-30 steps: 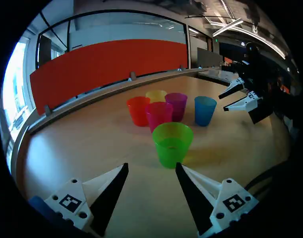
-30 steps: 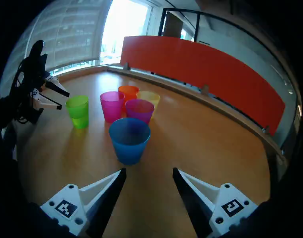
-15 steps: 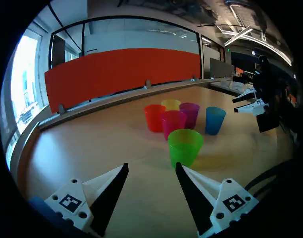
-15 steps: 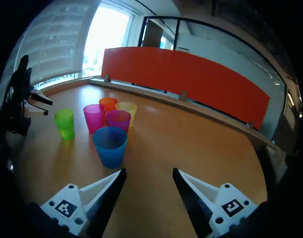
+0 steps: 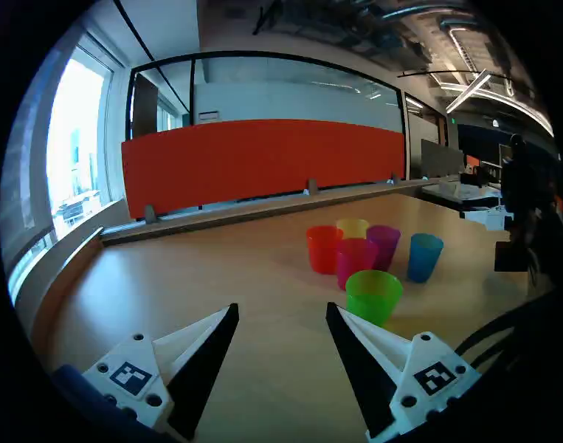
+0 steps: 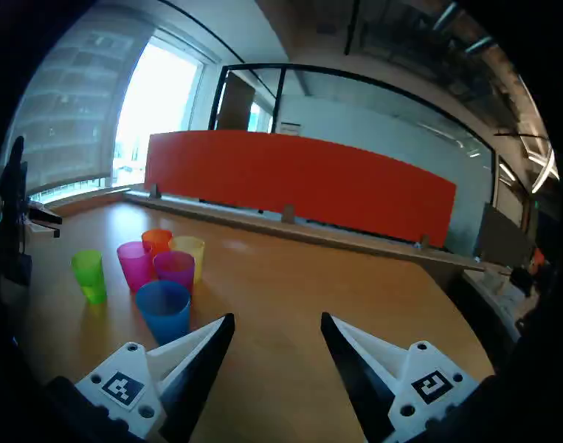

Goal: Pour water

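Six plastic cups stand in a cluster on the wooden table (image 5: 207,280). In the left gripper view the green cup (image 5: 373,295) is nearest, just right of my open left gripper (image 5: 281,310), with the pink cup (image 5: 355,260), orange cup (image 5: 324,249), yellow cup (image 5: 352,227), purple cup (image 5: 384,246) and blue cup (image 5: 425,257) behind it. In the right gripper view the blue cup (image 6: 164,310) stands closest, left of my open right gripper (image 6: 276,319); the green cup (image 6: 89,275) is farthest left. Both grippers hold nothing. Whether any cup holds water I cannot tell.
A long orange partition (image 5: 259,159) runs along the table's far edge (image 6: 303,232). Windows (image 6: 156,118) lie beyond it. The other gripper (image 5: 491,218) and a person's dark outline appear at the far right of the left gripper view; the left gripper (image 6: 39,218) sits at the far left of the right gripper view.
Both grippers have drawn back and tipped upward. The cups look smaller and lower, shifted right in the left gripper view and left in the right gripper view. No cup moved.
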A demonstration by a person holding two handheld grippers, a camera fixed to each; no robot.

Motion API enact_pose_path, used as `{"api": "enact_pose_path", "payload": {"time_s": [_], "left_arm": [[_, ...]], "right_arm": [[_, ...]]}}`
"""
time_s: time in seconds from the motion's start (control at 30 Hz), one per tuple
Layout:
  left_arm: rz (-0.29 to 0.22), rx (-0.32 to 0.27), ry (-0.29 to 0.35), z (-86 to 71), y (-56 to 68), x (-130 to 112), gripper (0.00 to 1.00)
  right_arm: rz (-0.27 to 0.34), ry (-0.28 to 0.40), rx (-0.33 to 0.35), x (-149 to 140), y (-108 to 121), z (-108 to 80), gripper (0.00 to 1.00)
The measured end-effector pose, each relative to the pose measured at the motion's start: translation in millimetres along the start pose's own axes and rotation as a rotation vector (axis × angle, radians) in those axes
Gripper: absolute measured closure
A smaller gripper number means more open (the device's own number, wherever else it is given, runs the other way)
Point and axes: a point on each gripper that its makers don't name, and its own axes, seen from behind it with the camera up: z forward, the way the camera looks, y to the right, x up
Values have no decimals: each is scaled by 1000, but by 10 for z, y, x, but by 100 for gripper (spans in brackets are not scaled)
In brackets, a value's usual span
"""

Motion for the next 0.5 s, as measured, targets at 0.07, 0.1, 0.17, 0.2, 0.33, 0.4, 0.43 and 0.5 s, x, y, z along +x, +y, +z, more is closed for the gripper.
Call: {"api": "enact_pose_path", "payload": {"time_s": [0.07, 0.1, 0.17, 0.2, 0.33, 0.4, 0.43, 0.5], "left_arm": [[-11, 21, 26, -22, -29, 50, 12], [-16, 31, 38, -32, -41, 74, 12], [-32, 41, 61, -43, -43, 113, 12], [-39, 45, 72, -49, -44, 132, 12], [-63, 74, 117, -99, -88, 221, 12], [-73, 99, 144, -139, -134, 279, 12], [-76, 112, 157, -155, -152, 297, 13], [-84, 138, 184, -189, -191, 334, 13]], "right_arm": [[22, 33, -24, 74, 51, -12, 10], [33, 49, -35, 109, 75, -17, 10], [55, 80, -51, 167, 112, -31, 10], [66, 95, -58, 194, 129, -38, 10], [96, 149, -89, 291, 197, -83, 10], [106, 173, -105, 327, 230, -105, 10], [111, 181, -113, 326, 239, -109, 10], [121, 195, -127, 325, 258, -116, 10]]}}
